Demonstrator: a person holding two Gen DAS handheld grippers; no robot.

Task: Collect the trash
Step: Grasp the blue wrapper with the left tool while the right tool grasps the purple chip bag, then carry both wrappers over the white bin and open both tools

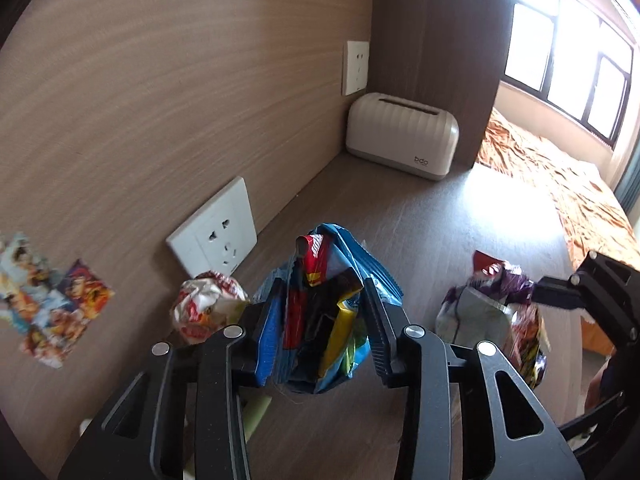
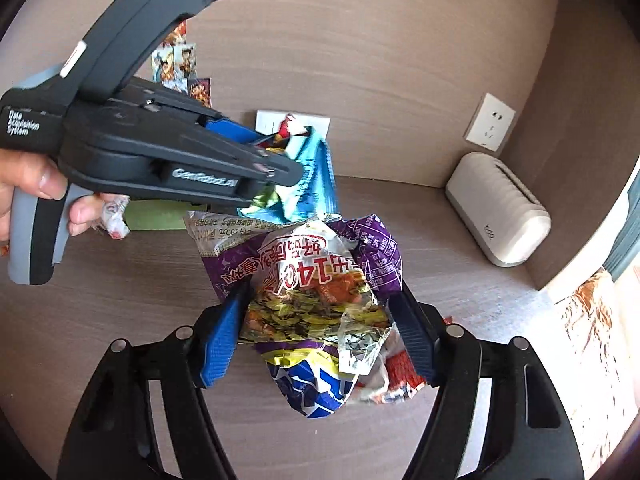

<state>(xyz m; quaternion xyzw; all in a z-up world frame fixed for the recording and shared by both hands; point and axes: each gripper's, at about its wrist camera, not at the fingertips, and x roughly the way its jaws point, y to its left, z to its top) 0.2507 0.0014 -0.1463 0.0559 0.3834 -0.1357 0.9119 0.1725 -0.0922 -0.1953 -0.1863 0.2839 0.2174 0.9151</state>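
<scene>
My left gripper (image 1: 324, 320) is shut on a blue snack wrapper bundle (image 1: 324, 280) with red and yellow wrappers inside, held above the brown desk (image 1: 420, 232). It also shows in the right wrist view (image 2: 308, 168), held by the left gripper (image 2: 276, 184). My right gripper (image 2: 320, 336) is shut on a crumpled purple noodle wrapper bundle (image 2: 312, 280), seen in the left wrist view (image 1: 492, 308) with the right gripper (image 1: 540, 296) beside it. A crumpled red-and-white wrapper (image 1: 204, 304) lies on the desk by the wall.
A cream tissue box (image 1: 400, 136) stands at the desk's back corner. Wall sockets (image 1: 216, 236) and stickers (image 1: 52, 304) are on the wood wall. A green sheet (image 2: 156, 216) lies on the desk. A bed with an orange cover (image 1: 560, 184) is to the right.
</scene>
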